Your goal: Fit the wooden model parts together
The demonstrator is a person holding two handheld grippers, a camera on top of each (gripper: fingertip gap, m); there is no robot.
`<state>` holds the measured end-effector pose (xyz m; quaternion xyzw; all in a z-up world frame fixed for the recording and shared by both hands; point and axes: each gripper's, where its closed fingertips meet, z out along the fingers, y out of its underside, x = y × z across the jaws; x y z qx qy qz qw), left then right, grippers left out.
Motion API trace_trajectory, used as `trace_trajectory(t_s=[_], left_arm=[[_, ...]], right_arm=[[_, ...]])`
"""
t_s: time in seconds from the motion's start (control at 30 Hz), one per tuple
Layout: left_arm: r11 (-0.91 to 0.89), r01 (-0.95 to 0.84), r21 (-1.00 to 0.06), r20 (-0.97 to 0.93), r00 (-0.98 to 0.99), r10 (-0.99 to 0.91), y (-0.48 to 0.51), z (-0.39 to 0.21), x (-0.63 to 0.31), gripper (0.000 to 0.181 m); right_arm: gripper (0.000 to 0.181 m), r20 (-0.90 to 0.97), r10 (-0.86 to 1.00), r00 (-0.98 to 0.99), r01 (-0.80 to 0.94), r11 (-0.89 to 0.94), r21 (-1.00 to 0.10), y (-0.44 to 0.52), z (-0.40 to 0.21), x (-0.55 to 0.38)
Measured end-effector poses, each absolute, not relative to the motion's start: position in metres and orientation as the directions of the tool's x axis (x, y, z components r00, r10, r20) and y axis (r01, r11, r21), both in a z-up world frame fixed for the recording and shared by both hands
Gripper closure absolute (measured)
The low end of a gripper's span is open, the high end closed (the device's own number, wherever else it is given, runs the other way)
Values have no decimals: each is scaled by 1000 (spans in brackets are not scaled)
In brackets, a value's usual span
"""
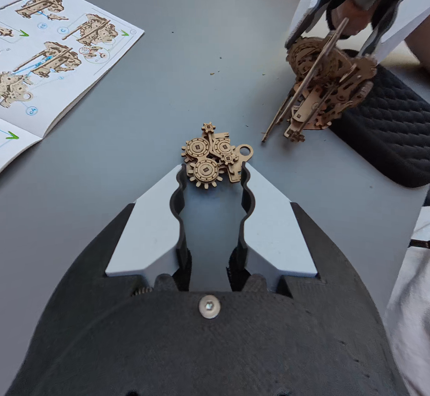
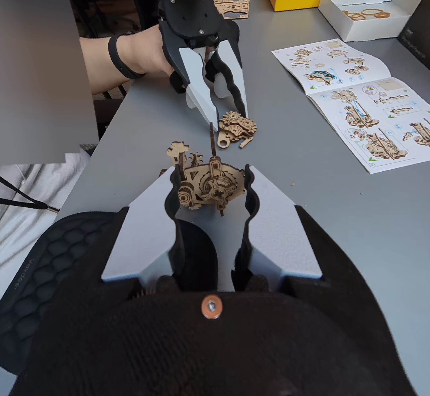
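The model [image 2: 209, 187] at frame centre is clamped by the right gripper [image 2: 210, 168]; the gear plate [image 1: 215, 155], unfitted, is straddled by the spread left gripper [image 1: 213, 166].

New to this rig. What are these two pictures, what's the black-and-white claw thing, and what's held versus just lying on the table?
Each picture comes from a camera on a hand-held two-finger gripper, looking along its fingers. No robot: a person holds one in each hand. In the left wrist view, the left gripper is open, its fingertips either side of a flat wooden gear cluster lying on the grey table. The right gripper grips the larger wooden model. An instruction booklet lies open nearby, with a black pad at the table's edge.
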<state>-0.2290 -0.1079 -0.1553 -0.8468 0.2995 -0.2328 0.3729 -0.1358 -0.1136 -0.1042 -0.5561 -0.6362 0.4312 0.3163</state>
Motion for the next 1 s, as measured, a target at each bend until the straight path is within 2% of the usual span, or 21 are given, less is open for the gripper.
trace_trajectory(t_s=[0.03,0.23,0.47,0.83,1.0], left_arm=[[-549,-294,-782,215,700,-681,-111,-150,-228,136],[-563,-60,-824,423,595,-683,-130,-119,-219,136],[-665,158,-730,657,427,-621,-145,-104,-207,136],[-725,190,-662,746,256,-614,-156,-87,-180,136],[-711,142,-689,713,306,-631,-155,-94,-173,136]], right_arm=[[127,-108,978,-176,427,-23,-904,-113,-103,-136],[127,-225,962,-158,402,-146,-904,-107,-102,-138],[127,-163,957,-240,271,-96,-958,-118,-79,-140],[127,12,966,-260,250,80,-965,-129,-79,-146],[127,16,967,-253,259,83,-962,-129,-80,-147]])
